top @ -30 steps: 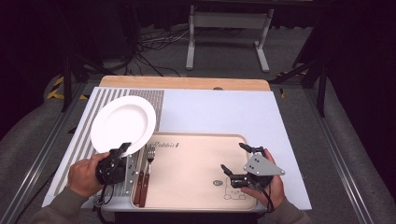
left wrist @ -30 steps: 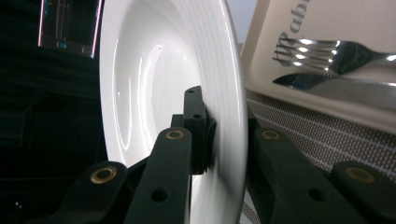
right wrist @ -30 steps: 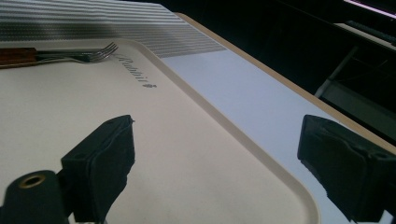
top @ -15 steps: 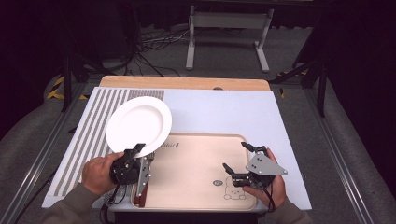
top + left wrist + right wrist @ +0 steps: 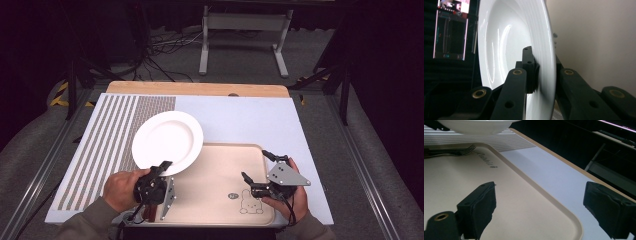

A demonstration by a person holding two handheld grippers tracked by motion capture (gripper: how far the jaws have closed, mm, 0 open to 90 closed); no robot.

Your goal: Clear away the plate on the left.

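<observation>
White plate (image 5: 167,142) is pinched at its rim by your left gripper (image 5: 159,172); lower it flat onto the beige tray (image 5: 220,200), clear of the fork (image 5: 454,150). Right gripper (image 5: 260,172) fingers stand wide.

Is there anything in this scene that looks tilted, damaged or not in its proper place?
Nothing looks spilled or broken. The one unusual thing is the white plate: the left gripper pinches it by the rim, and it hangs partly over the tray's far left corner. The right gripper is open and holds nothing.
</observation>
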